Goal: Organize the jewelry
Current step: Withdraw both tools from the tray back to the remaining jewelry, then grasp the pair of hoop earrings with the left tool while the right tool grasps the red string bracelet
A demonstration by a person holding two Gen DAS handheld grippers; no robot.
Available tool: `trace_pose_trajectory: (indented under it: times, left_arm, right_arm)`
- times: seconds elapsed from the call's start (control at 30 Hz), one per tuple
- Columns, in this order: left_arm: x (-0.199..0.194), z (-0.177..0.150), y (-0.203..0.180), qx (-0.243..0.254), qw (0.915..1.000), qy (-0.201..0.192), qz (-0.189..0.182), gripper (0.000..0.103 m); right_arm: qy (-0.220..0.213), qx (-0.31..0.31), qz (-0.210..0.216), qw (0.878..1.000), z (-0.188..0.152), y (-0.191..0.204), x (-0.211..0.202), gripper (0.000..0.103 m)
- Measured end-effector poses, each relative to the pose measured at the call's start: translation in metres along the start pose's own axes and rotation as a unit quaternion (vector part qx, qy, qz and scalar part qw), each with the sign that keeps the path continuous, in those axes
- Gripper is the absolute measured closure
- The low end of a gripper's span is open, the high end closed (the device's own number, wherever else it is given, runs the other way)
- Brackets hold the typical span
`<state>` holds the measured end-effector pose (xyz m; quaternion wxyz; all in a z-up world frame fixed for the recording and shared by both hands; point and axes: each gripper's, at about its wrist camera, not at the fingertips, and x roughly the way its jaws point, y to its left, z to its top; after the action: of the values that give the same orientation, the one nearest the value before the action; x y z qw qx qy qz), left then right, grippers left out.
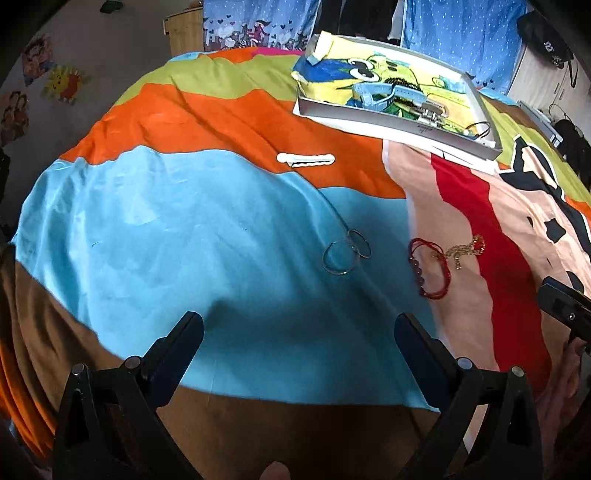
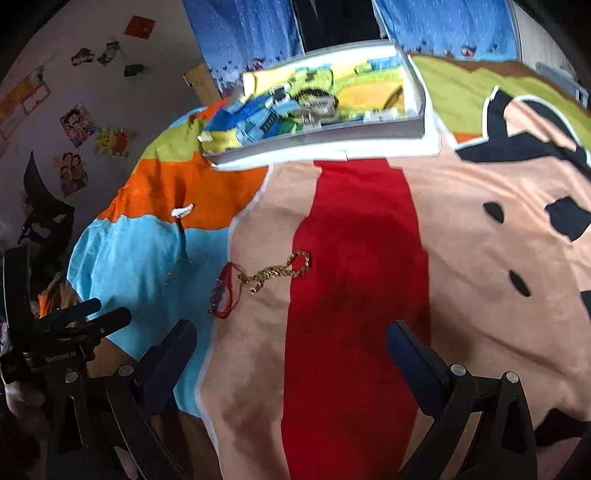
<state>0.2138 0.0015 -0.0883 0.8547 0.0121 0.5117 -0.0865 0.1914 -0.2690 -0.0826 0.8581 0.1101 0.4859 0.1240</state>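
On a colourful bedspread lie a white hair clip, two silver hoop earrings, a red cord bracelet and a gold chain. A shallow white box at the back holds a blue watch and small pieces. My left gripper is open and empty, just short of the hoops. My right gripper is open and empty, short of the gold chain and the red bracelet. The box is far ahead; the clip is at the left.
The bedspread is soft and wrinkled. Blue curtains hang behind the bed. A wall with stickers is at the left. The left gripper shows at the lower left of the right wrist view.
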Motion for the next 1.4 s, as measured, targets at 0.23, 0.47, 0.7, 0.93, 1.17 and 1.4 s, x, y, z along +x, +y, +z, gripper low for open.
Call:
trace_pose_trajectory:
  times: [0.23, 0.47, 0.7, 0.93, 1.17, 1.4]
  left_arm:
    - [0.009, 0.003, 0.006, -0.017, 0.9997, 0.010, -0.016, 0.002]
    - [0.012, 0.006, -0.001, -0.003, 0.9999, 0.005, -0.010, 0.002]
    - [0.013, 0.011, 0.002, -0.014, 0.9996, -0.005, -0.026, 0.002]
    - [0.012, 0.015, 0.002, -0.020, 0.9982, -0.014, -0.054, 0.002]
    - [0.016, 0.019, -0.001, -0.018, 0.9980, -0.015, -0.059, 0.002]
    - [0.017, 0.021, 0.000, -0.023, 0.9971, -0.018, -0.070, 0.002]
  right_arm:
    - [0.009, 0.027, 0.020, 0.999, 0.004, -0.010, 0.011, 0.000]
    - [0.012, 0.002, 0.024, 1.000, 0.007, -0.001, 0.017, 0.002]
    - [0.014, -0.015, 0.009, 1.000, 0.016, 0.000, 0.029, 0.019]
    - [0.021, -0.034, 0.013, 0.999, 0.018, 0.004, 0.036, 0.032]
    - [0.023, -0.043, 0.010, 0.999, 0.020, 0.008, 0.043, 0.038]
    - [0.028, -0.050, 0.004, 0.998, 0.022, 0.009, 0.052, 0.044]
